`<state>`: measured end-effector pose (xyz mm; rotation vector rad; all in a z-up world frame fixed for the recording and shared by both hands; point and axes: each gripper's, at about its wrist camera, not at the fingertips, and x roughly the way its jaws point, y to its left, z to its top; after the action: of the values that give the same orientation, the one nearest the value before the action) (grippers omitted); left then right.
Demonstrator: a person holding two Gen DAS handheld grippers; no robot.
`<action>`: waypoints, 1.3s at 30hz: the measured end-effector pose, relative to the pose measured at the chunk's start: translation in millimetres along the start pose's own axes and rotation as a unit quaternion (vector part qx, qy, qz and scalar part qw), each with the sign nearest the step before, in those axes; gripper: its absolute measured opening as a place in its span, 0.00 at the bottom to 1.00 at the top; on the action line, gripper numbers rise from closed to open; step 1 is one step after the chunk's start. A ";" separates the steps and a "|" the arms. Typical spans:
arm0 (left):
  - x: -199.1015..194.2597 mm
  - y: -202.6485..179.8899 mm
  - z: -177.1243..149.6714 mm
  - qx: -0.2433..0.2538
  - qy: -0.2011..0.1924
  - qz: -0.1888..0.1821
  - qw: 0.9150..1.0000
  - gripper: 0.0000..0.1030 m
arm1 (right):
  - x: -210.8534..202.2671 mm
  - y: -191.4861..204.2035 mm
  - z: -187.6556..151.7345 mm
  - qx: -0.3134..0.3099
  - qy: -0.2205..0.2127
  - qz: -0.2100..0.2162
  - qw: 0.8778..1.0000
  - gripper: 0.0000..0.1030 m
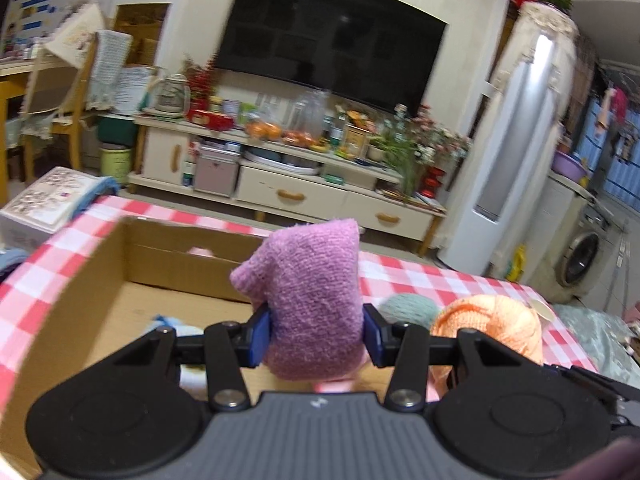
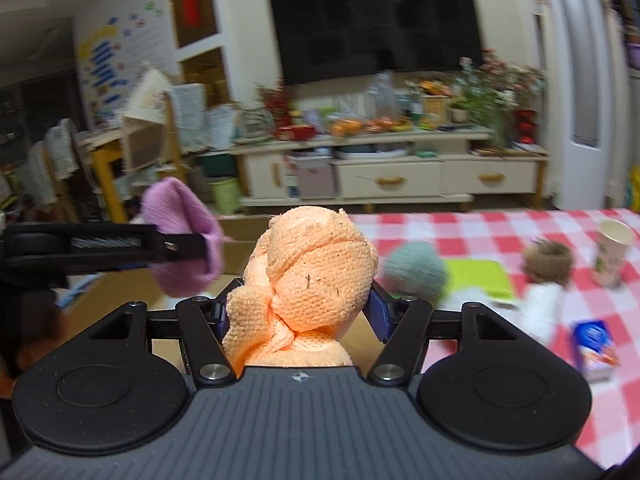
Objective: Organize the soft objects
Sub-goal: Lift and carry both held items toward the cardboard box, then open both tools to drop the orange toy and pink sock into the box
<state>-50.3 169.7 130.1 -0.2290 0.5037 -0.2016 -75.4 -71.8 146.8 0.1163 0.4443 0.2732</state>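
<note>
At far left an open cardboard box (image 1: 120, 264) sits on the red-and-white checked tablecloth (image 1: 420, 272), with pale blue and pink soft things low inside, too hidden to identify. Over its near right corner the left gripper (image 1: 316, 332) is clamped tight on a purple knitted bundle (image 1: 308, 292), blue pads (image 1: 262, 334) pressing its lower sides so the wool bulges above and below. The bundle looks light and squashy; it should not slip, but it may sag or unroll if taken by a loose flap, so the thick middle is judged the better hold. Next along, the right gripper (image 2: 302, 308) carries an orange knitted bundle (image 2: 304, 276), wrapped and knotted into a rounded lump, jaws bearing on its flanks and set wider than the left pair because the lump is bulkier. It appears equally soft and light; the knot gives firm bulk to grip. Further right on the cloth lie a teal yarn ball (image 2: 416, 268), a lime green cloth (image 2: 480, 276), a brown fuzzy toy (image 2: 548, 260), a paper cup (image 2: 612, 252) and a small blue carton (image 2: 594, 344). The cup would tip easily if brushed.
</note>
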 end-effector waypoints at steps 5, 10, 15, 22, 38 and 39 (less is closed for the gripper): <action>-4.9 27.7 5.5 -0.022 -0.007 0.040 0.999 0.45 | 17.8 23.6 8.3 -0.021 0.003 0.045 0.999 0.76; -5.8 52.6 7.2 -0.047 -0.003 0.077 0.996 0.45 | 31.9 44.9 10.8 -0.038 0.010 0.072 0.997 0.77; -3.9 67.7 4.6 -0.061 0.010 0.100 0.993 0.46 | 40.9 49.4 7.8 -0.057 0.023 0.079 0.995 0.78; -2.9 74.4 2.9 -0.071 0.021 0.119 0.990 0.52 | 45.8 55.4 -0.6 -0.080 0.048 0.082 0.992 0.94; -2.4 60.3 4.6 -0.050 0.008 0.130 0.990 0.75 | 18.2 23.5 -3.3 -0.044 0.016 0.046 0.998 0.98; -1.8 59.0 4.8 -0.048 0.008 0.128 0.991 0.76 | 17.3 20.6 -3.8 -0.038 0.017 0.044 0.998 0.98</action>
<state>-41.6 227.4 119.4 -0.2530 0.5550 0.0718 -66.9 -47.0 139.8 0.0572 0.4622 0.3793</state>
